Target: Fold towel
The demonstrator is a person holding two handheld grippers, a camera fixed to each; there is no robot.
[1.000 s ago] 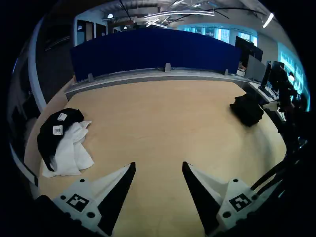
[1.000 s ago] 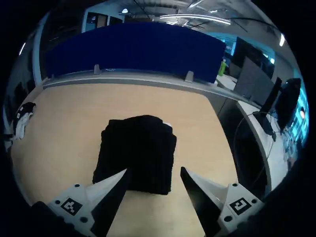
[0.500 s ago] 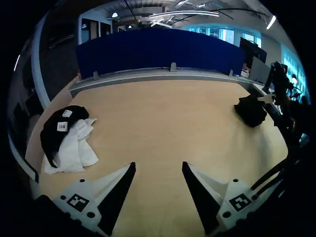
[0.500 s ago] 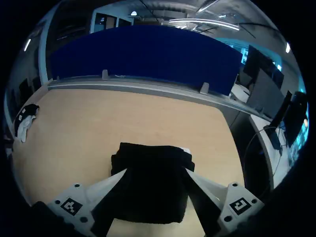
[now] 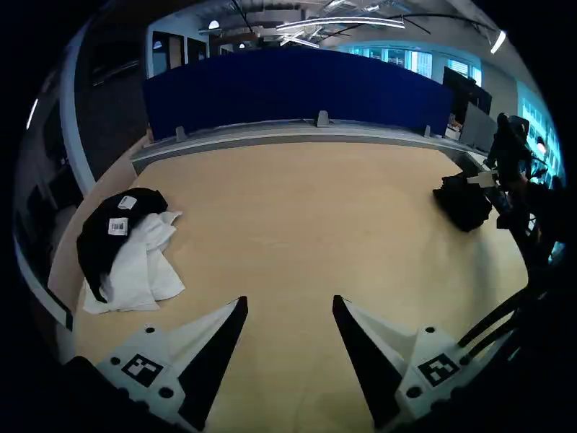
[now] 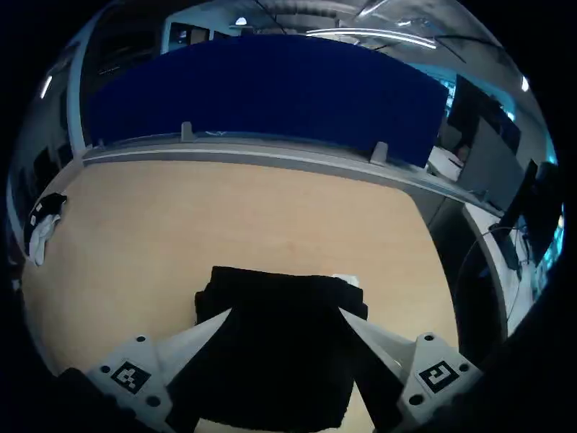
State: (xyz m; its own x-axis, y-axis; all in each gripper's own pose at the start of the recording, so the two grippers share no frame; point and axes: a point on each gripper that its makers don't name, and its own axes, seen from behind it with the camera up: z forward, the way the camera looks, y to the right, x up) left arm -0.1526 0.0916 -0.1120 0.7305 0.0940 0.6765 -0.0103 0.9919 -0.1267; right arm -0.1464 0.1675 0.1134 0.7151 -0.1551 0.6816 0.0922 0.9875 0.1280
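Towel (image 6: pixel 278 346), black and folded, is straddled on the bench (image 6: pixel 216 216) by the spread right tongs (image 6: pixel 285 312), prob to get squared up, left tongs (image 5: pixel 285 299) held open out of the way.

This is an open-plan office. A blue divider (image 5: pixel 288 90) backs a long wooden desk (image 5: pixel 303 209), and monitors (image 6: pixel 494 155) stand on the next desks. Strip lights (image 5: pixel 339 23) hang under a bare ceiling (image 5: pixel 288 11), with windows (image 5: pixel 404 63) behind.

Towel (image 6: pixel 278 346) on table (image 6: pixel 216 209), within right claw (image 6: pixel 285 312)
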